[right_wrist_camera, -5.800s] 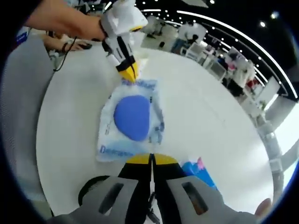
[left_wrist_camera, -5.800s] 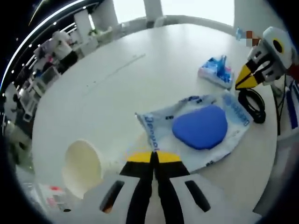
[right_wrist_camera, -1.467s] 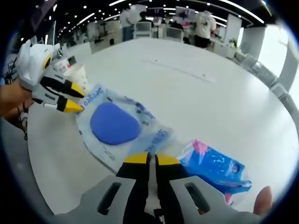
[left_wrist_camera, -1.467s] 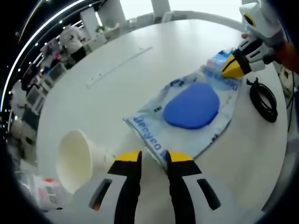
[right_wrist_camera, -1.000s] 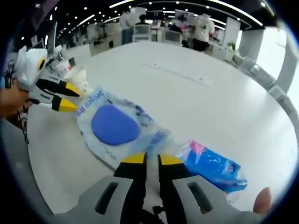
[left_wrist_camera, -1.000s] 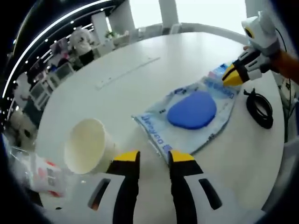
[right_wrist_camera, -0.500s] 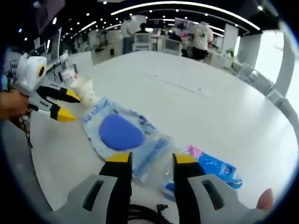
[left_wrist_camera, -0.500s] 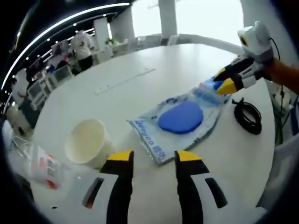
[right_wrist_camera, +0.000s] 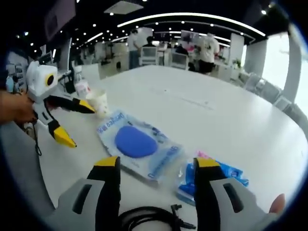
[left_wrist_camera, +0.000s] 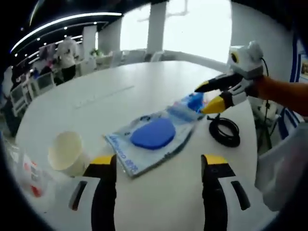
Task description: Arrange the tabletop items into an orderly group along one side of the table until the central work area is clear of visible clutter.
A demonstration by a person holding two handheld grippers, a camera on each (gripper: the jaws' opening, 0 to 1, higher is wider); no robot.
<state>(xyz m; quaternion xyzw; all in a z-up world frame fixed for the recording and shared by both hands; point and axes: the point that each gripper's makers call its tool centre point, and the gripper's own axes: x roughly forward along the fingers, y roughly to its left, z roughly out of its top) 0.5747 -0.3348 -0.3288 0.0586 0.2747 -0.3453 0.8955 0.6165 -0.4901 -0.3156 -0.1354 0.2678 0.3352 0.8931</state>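
Both the left gripper [left_wrist_camera: 158, 161] and right gripper [right_wrist_camera: 154, 163] gape wide, empty, above the blue-padded bag [left_wrist_camera: 153, 137].

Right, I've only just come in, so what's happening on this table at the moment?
A person is tidying a round white table with a gripper in each hand. Both the left gripper and the right gripper are open and holding nothing. Between them lies a clear packet with a blue pad inside. A smaller blue packet lies beside it, a black cable coil sits near the right gripper, and a paper cup lies on its side near the left one.
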